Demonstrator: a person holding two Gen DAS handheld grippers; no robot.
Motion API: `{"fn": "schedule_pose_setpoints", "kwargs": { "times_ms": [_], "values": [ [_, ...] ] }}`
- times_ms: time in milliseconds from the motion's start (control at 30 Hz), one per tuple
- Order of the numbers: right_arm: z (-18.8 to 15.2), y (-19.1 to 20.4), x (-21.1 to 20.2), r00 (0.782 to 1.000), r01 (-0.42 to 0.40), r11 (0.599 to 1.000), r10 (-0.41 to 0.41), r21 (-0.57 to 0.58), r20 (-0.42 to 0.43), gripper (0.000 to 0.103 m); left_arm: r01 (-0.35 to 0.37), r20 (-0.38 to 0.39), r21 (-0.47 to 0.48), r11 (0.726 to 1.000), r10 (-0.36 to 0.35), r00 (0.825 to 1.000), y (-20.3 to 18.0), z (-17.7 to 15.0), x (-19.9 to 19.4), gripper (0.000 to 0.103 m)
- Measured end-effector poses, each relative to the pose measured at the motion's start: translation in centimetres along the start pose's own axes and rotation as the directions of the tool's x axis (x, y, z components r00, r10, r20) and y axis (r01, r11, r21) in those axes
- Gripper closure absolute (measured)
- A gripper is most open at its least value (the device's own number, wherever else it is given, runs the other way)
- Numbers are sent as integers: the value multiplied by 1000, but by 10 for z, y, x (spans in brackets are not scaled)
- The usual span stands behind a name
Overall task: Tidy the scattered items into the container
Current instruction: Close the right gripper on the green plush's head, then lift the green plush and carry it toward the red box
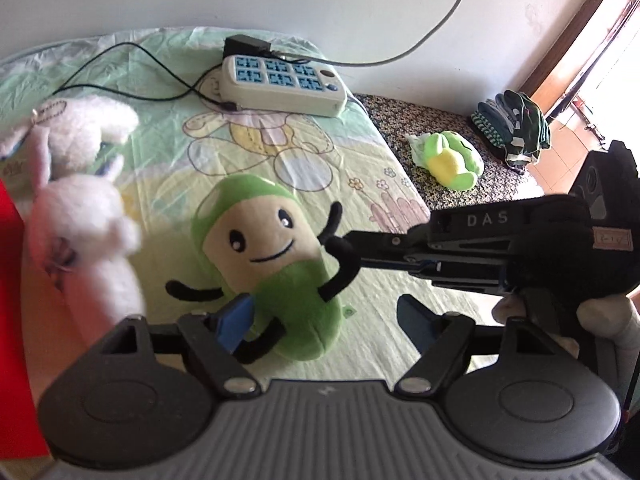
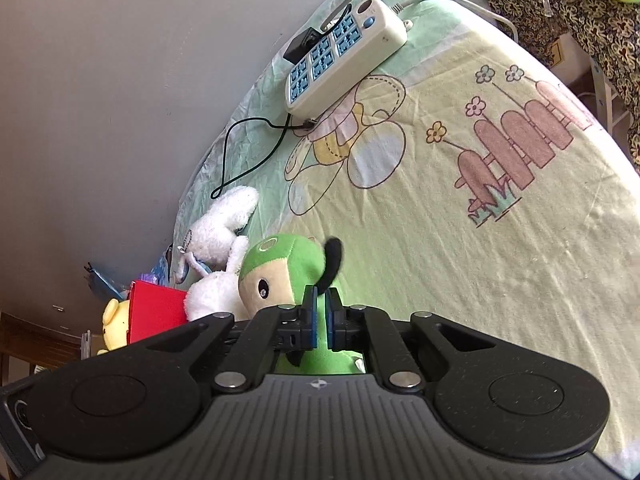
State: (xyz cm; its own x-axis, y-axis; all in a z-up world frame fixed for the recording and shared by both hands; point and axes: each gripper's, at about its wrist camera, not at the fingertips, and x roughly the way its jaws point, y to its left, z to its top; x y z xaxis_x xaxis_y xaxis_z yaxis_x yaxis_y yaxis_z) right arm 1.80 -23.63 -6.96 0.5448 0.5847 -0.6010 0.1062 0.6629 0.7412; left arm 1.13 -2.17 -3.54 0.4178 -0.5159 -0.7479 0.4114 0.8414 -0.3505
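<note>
My right claw (image 2: 320, 322) pinches only the green plush's (image 1: 264, 256) thin black arm (image 1: 344, 258); it may slip or swing. Left claw (image 1: 326, 326) open, empty. Red container (image 1: 12, 320), probably.

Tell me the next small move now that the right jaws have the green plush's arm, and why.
Probably carry the green plush toy toward the red container. The right gripper is shut on its black arm, the left gripper stands open around it without pressing, and the container sits just past the white plush.
</note>
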Motion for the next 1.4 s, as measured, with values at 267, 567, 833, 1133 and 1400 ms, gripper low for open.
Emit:
{"fn": "schedule_pose_setpoints", "kwargs": {
  "times_ms": [267,567,833,1133,1400],
  "values": [
    [10,-4,1,998,-42,999,42,-7,36,77,-42,0,-89,995,42,999,22,23,12,20],
    [21,-7,39,994,-101,995,101,12,-41,70,-70,-37,-123,990,66,997,36,25,35,20],
    [19,-11,40,981,-167,985,170,33,-91,72,-53,-47,-128,990,47,998,35,21,32,21],
    [0,-16,3,976,-129,988,141,80,-165,72,11,-116,-86,996,-21,993,16,5,24,22],
    [-2,-8,4,992,-85,996,82,-32,-97,58,-7,-128,-60,998,0,992,21,10,31,21]
  ]
}}
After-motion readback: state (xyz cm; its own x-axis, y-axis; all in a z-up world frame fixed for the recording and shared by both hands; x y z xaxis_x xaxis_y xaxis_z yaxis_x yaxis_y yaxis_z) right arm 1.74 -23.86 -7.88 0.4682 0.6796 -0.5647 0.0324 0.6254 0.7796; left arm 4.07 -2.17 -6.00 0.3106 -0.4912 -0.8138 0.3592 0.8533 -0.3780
